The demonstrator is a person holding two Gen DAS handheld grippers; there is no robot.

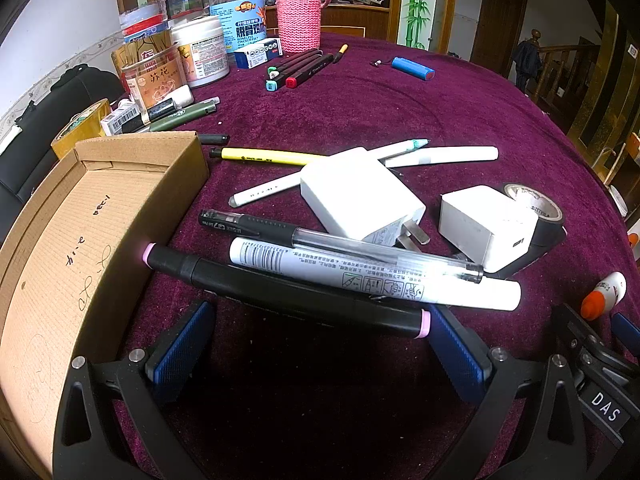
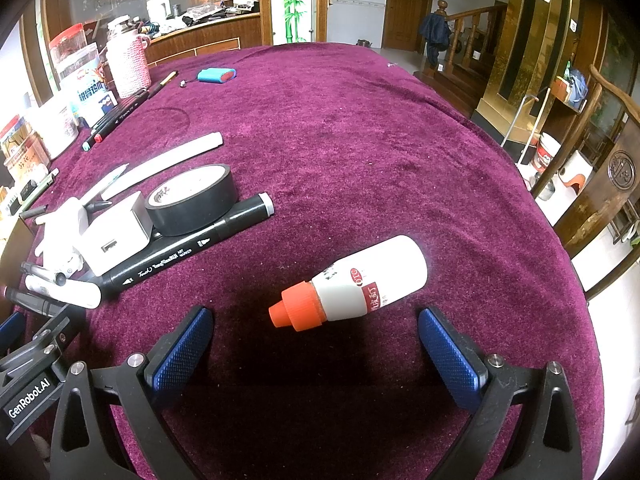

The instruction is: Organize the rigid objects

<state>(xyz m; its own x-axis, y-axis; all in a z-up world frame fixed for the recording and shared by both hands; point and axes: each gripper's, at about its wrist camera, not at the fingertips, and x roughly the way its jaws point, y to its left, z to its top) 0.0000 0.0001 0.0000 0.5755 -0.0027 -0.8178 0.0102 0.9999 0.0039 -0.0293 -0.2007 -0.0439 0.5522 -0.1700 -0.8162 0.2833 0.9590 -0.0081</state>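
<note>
In the left wrist view my left gripper is open, its blue pads just short of a black marker with pink ends. A white marker and a clear pen lie on top of it. Two white chargers and a black tape roll lie behind. An open cardboard box stands to the left. In the right wrist view my right gripper is open, just short of a white bottle with an orange cap lying on its side.
The table has a purple cloth. Jars, a pink knitted flask and several markers stand at the far left. A blue lighter lies at the back. A black marker lies under the tape. Chairs stand right of the table.
</note>
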